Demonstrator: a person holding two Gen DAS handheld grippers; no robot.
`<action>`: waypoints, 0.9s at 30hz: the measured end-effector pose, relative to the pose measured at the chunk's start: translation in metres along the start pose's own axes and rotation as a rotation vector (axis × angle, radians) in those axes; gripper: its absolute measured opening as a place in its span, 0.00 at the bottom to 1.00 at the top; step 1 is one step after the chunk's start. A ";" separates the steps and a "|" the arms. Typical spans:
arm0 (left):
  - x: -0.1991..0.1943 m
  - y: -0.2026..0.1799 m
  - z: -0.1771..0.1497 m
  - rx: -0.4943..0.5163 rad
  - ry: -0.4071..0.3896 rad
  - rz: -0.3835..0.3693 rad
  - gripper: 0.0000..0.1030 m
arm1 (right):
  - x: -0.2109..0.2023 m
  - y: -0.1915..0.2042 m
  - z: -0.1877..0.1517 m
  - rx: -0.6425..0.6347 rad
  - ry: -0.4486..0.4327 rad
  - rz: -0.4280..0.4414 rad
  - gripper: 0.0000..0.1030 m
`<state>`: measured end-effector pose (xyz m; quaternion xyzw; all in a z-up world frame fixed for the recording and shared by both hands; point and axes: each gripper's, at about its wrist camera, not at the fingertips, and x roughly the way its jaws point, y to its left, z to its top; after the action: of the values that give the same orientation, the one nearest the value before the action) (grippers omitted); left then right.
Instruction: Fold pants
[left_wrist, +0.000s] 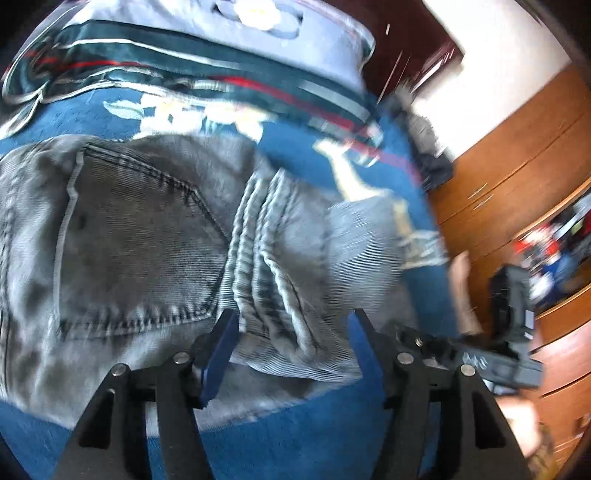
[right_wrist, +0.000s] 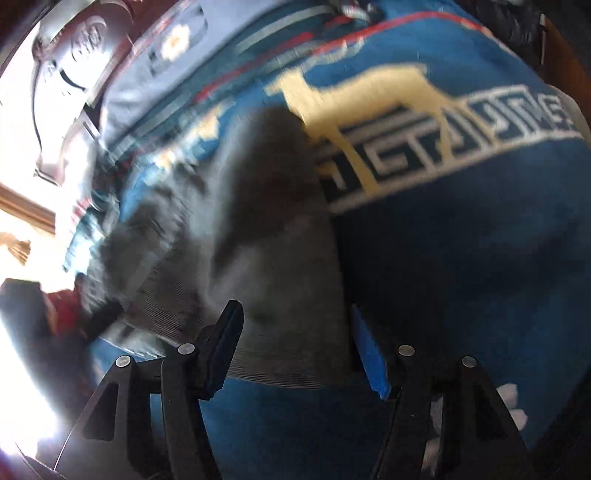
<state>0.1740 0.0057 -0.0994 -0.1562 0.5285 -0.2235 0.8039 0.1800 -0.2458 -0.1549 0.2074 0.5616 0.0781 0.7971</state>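
Grey jeans (left_wrist: 147, 236) lie on a blue patterned blanket (left_wrist: 295, 435), back pocket up at the left, bunched seams in the middle. My left gripper (left_wrist: 291, 325) is open just above the jeans' near edge, with nothing between its fingers. The right gripper shows at the right of the left wrist view (left_wrist: 513, 332), beside the bed edge. In the right wrist view the jeans (right_wrist: 258, 258) look blurred and folded. My right gripper (right_wrist: 295, 332) is open over their near edge, empty.
A striped green, red and white cover (left_wrist: 184, 62) and a light blue pillow (left_wrist: 280, 33) lie at the bed's far end. A wooden dresser (left_wrist: 517, 177) stands right of the bed. The blanket has a yellow animal figure (right_wrist: 369, 96).
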 end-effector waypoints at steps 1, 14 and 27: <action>0.013 0.000 0.000 0.011 0.043 0.049 0.53 | 0.006 0.000 -0.002 -0.012 0.019 -0.023 0.57; 0.003 0.019 0.067 0.000 -0.045 0.037 0.87 | -0.019 -0.002 0.038 -0.027 -0.097 0.057 0.60; 0.094 -0.022 0.104 0.234 0.089 0.239 0.43 | 0.011 -0.002 0.041 -0.046 -0.076 0.093 0.61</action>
<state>0.2977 -0.0612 -0.1210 0.0125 0.5487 -0.1930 0.8134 0.2215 -0.2538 -0.1539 0.2178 0.5185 0.1201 0.8181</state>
